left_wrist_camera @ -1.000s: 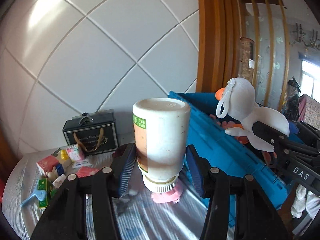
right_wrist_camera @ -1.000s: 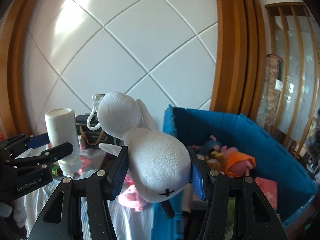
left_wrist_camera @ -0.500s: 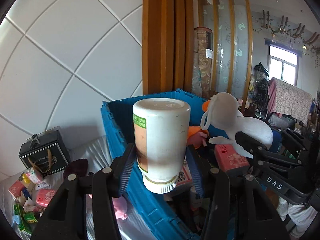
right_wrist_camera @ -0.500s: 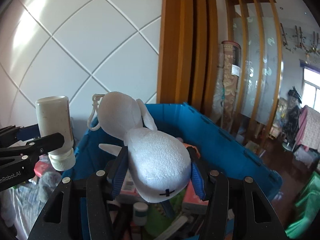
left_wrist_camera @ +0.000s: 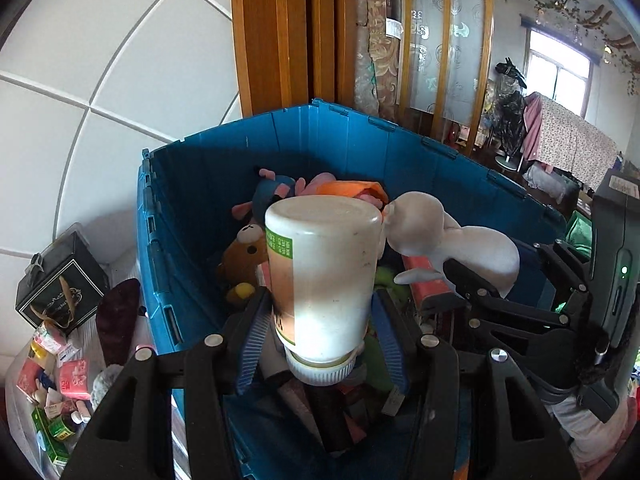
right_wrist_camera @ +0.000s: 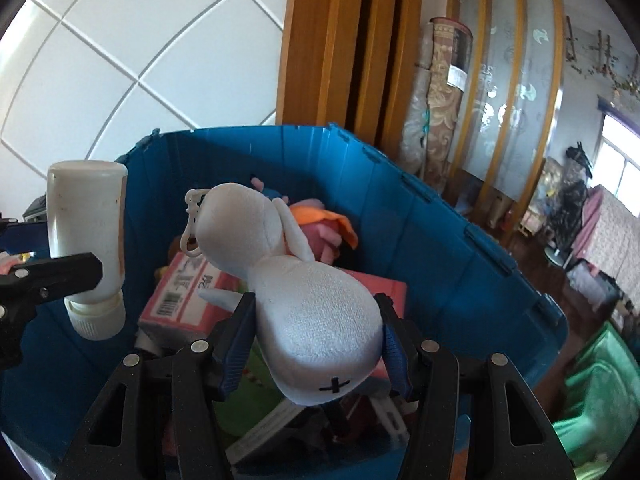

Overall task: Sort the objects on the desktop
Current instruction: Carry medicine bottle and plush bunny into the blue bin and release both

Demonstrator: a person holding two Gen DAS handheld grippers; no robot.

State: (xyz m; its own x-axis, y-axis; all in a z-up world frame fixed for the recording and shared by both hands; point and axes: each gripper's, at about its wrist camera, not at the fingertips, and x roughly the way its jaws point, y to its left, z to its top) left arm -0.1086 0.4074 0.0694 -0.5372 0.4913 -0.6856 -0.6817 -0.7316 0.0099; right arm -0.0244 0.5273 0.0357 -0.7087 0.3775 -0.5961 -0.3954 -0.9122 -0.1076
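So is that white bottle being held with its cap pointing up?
No. The white bottle sits upside down in the left gripper, its ribbed cap at the bottom, above the blue bin.

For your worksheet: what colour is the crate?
Blue; the crate shows best in the right wrist view.

A white plastic bottle (left_wrist_camera: 324,276) with a green and orange label is hanging cap-down over the blue crate (left_wrist_camera: 400,148), above its left wall. A white plush toy (right_wrist_camera: 304,300) with a plastic clip is lying head-forward over the crate's middle, above the pink boxes (right_wrist_camera: 180,292) and other plush toys (left_wrist_camera: 248,256) filling it.
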